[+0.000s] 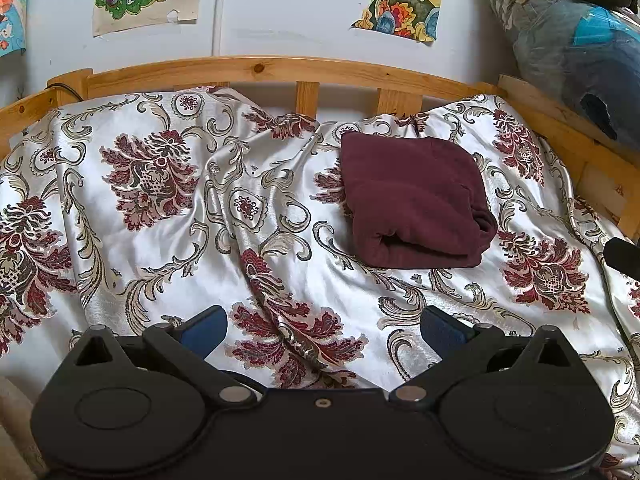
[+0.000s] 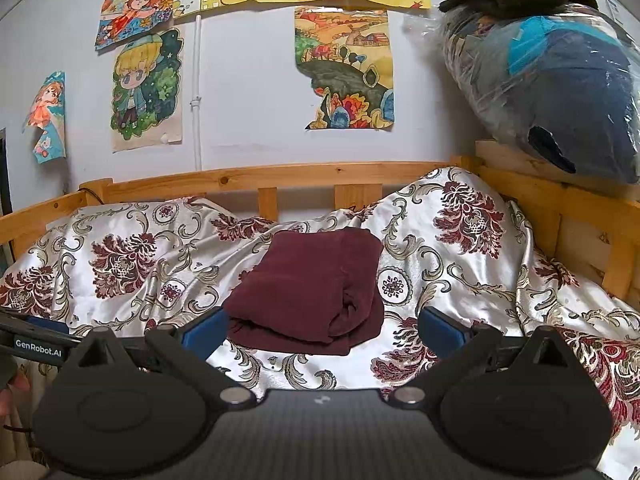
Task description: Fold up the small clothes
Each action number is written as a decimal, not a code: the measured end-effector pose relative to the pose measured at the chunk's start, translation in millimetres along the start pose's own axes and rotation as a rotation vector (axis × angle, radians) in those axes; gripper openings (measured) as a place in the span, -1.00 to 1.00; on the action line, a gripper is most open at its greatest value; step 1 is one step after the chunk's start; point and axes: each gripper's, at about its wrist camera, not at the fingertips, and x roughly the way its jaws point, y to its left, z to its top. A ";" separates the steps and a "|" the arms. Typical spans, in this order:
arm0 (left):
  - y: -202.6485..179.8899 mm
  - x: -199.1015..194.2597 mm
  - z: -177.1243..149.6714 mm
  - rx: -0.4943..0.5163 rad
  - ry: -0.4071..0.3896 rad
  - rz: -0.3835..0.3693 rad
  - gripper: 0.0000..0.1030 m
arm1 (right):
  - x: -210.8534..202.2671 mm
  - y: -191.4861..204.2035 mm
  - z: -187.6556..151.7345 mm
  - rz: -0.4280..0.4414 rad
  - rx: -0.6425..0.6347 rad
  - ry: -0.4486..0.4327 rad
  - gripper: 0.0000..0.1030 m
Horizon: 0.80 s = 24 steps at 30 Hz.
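A dark maroon garment point(image 1: 412, 200) lies folded into a thick square on the floral satin bedspread point(image 1: 168, 248). It also shows in the right wrist view point(image 2: 308, 292), just ahead of the fingers. My left gripper point(image 1: 324, 330) is open and empty, held over the bedspread below and left of the garment. My right gripper point(image 2: 324, 330) is open and empty, close in front of the garment's near edge without touching it.
A wooden bed rail point(image 1: 280, 70) runs along the back and the right side point(image 2: 560, 208). A plastic-wrapped bundle of bedding point(image 2: 560, 88) sits on the right rail. Drawings hang on the wall point(image 2: 344, 68). The left gripper's body point(image 2: 36, 340) shows at the left edge of the right wrist view.
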 end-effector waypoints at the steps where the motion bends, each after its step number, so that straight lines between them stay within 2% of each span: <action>1: -0.1 -0.1 0.3 0.001 0.000 0.000 0.99 | 0.1 -0.2 0.0 0.000 0.001 0.001 1.00; 9: 1.3 0.2 0.0 0.009 0.023 0.061 0.99 | 0.4 -0.4 -0.1 0.001 0.001 0.002 1.00; 24: 0.5 0.2 0.3 0.012 0.026 0.070 0.99 | 1.3 0.0 -2.7 -0.005 0.015 0.014 1.00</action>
